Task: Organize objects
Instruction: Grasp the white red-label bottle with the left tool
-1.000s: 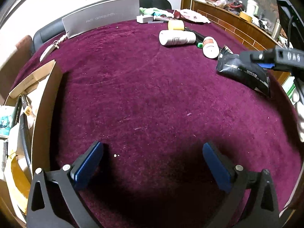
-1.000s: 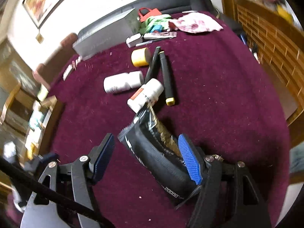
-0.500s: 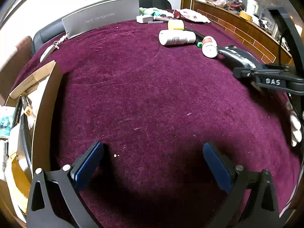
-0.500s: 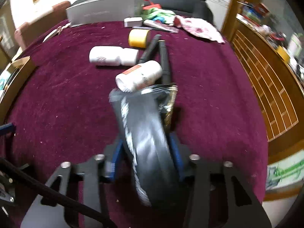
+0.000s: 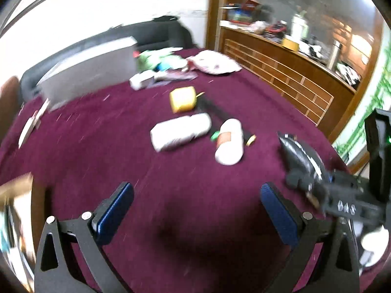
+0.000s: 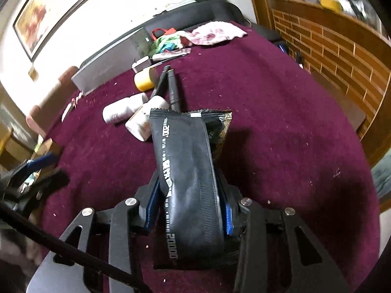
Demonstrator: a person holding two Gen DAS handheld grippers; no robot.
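Observation:
A black foil snack pouch (image 6: 185, 171) with white print stands on edge between the blue pads of my right gripper (image 6: 189, 195), which is shut on it just above the maroon tablecloth (image 6: 281, 122). In the left wrist view the same pouch (image 5: 300, 156) shows at the right in the right gripper (image 5: 317, 185). My left gripper (image 5: 195, 195) hangs open over bare cloth with nothing between its fingers. Beyond it lie two white bottles (image 5: 180, 134) (image 5: 229, 144), a yellow roll (image 5: 183, 99) and black pens (image 5: 215, 109).
A grey box (image 5: 90, 75) stands at the table's far edge beside a pink cloth (image 5: 212, 62) and small clutter. An open cardboard box (image 5: 17, 188) sits off the left edge. A wooden counter (image 5: 293, 73) runs along the right.
My right gripper closed on the black pouch and turned it up on edge. The left gripper moved forward and right toward the bottles, staying open.

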